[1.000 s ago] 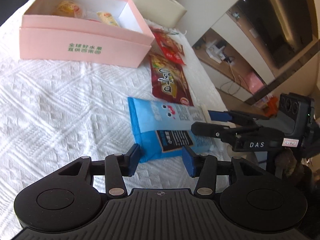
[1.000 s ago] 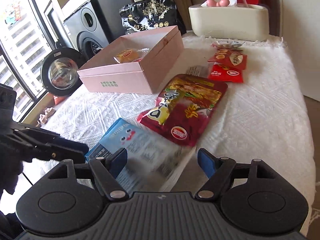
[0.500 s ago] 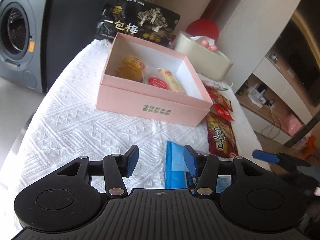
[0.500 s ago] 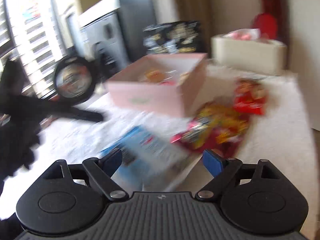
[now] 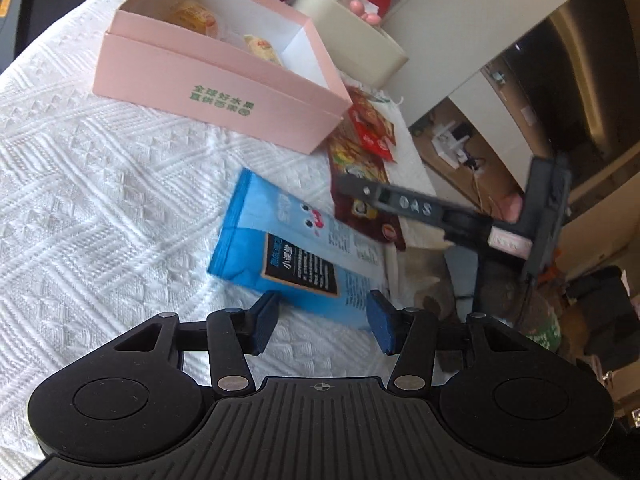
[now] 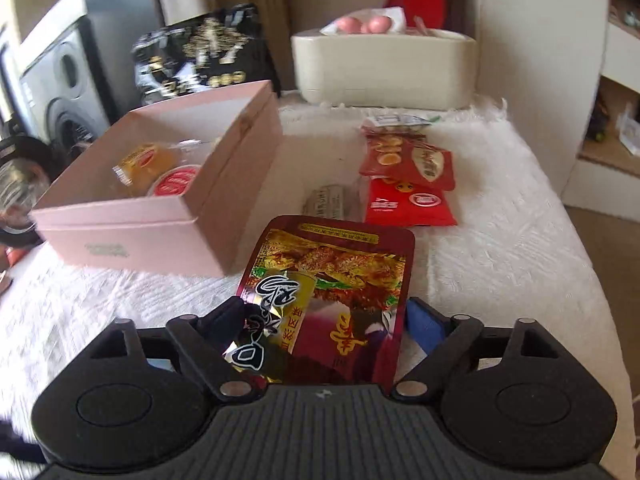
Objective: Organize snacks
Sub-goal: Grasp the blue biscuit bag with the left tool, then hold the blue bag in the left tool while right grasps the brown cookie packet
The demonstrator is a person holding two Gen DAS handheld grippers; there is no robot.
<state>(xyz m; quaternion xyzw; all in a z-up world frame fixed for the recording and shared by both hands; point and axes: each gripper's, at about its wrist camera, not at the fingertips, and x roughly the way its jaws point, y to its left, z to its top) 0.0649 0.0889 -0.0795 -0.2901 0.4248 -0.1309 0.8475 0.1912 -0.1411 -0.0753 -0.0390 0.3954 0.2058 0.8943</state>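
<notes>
A pink box (image 5: 224, 80) (image 6: 160, 216) stands open on the white cloth with a few wrapped snacks inside. A blue snack bag (image 5: 296, 248) lies flat in front of my left gripper (image 5: 322, 322), which is open and just short of the bag's near edge. A dark red snack bag (image 6: 332, 292) (image 5: 360, 184) lies between the open jaws of my right gripper (image 6: 328, 320), which hovers over its near end. The right gripper also shows in the left wrist view (image 5: 360, 190) above that bag. Small red packets (image 6: 408, 176) lie beyond.
A cream tub (image 6: 384, 68) with pink balls stands at the far end, a black bag (image 6: 200, 52) behind the pink box. The cloth's right edge (image 6: 592, 264) drops to the floor. A speaker (image 6: 60, 76) stands at the left.
My right gripper has moved right from the blue bag onto the dark red bag. My left gripper swung up and back, then came back down to the blue bag.
</notes>
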